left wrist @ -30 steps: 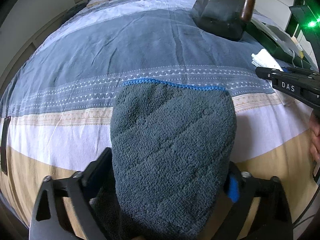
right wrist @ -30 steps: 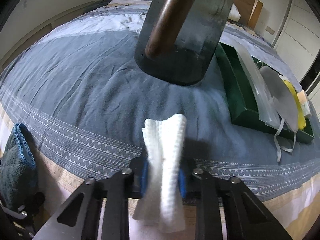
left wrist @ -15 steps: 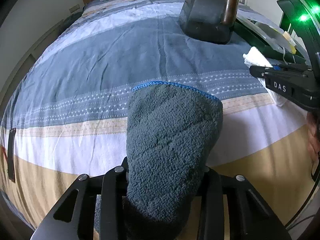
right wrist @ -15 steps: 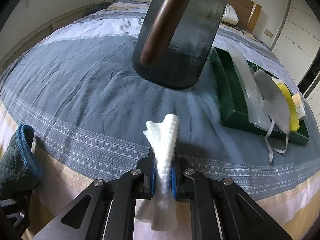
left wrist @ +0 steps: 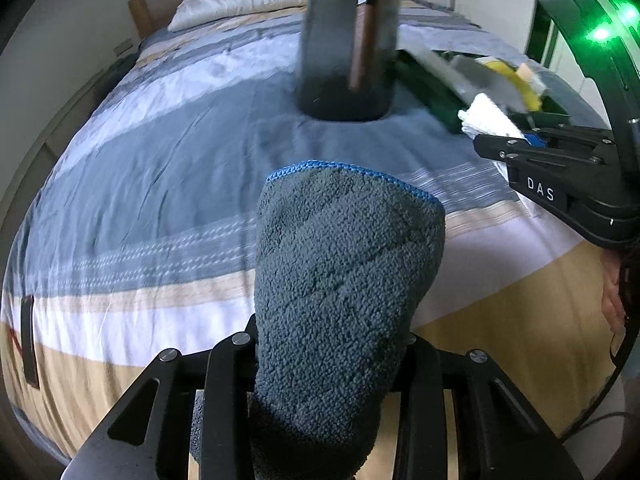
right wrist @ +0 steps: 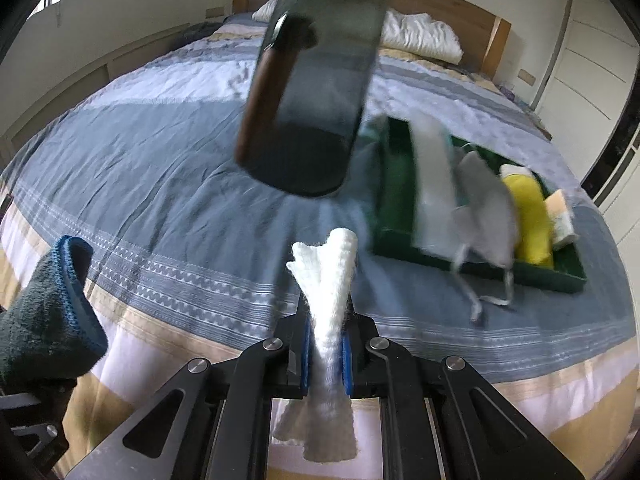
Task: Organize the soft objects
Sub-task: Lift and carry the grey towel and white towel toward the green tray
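Left gripper (left wrist: 332, 360): jaws clamped together on the dark grey fleece cloth (left wrist: 344, 280), which fills the gap between them and stands up out of the grip.
Fleece cloth: thick and fuzzy, with a blue stitched edge (left wrist: 352, 169) along its top; held above the near, striped end of the bed; in the right wrist view it shows at the far left (right wrist: 44, 316).
Right gripper (right wrist: 326, 356): blue pads (right wrist: 347, 364) pressed tight on the white knit cloth (right wrist: 326, 292), pinching it at its waist.
White cloth: bunched narrow between the pads, one end flaring upward and the other hanging below the jaws; held above the patterned band of the bedspread (right wrist: 160, 184).
Bedspread: grey-blue in the middle, then a zigzag band, then white and tan stripes at the near edge.
Dark basket (right wrist: 316, 88): tall, translucent grey, with a brown handle (right wrist: 264, 96); stands on the bed beyond both cloths, near the middle.
Green tray (right wrist: 392, 184): lies on the bed just right of the basket; it holds a clear strip, a grey face mask (right wrist: 484, 208) whose straps trail over the near rim, a yellow item (right wrist: 528, 216) and a pale one beside it.
Pillows (right wrist: 420, 34): white, at the wooden headboard, well apart from the grippers.
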{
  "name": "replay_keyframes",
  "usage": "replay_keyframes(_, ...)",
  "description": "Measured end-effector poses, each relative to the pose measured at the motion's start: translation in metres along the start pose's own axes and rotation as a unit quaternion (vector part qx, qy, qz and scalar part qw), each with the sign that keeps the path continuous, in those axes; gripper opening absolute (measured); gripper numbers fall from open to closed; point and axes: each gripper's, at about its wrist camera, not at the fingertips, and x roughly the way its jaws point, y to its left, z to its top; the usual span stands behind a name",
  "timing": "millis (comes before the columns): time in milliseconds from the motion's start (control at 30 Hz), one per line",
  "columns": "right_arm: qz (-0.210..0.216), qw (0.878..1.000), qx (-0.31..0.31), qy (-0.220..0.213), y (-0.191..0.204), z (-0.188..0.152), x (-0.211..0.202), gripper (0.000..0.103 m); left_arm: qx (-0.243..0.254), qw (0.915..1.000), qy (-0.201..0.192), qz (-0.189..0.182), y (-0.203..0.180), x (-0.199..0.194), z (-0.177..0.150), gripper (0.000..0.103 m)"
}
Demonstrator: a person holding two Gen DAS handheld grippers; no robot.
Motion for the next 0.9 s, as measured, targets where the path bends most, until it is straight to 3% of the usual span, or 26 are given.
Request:
replay_keyframes(567,-0.070,0.996,0.039,-0.044,-0.114,0.012,-0.061,0.010,0.048,0.9963,-0.039,-0.060,-0.094,-0.027,0.062,0.029)
replay_keyframes(900,-0.120,0.988,0.043,-0.084,-0.186,0.050,-0.084,0.010,0.042,0.9884,-0.113,-0.093,-0.143,-0.055,0.159,0.029)
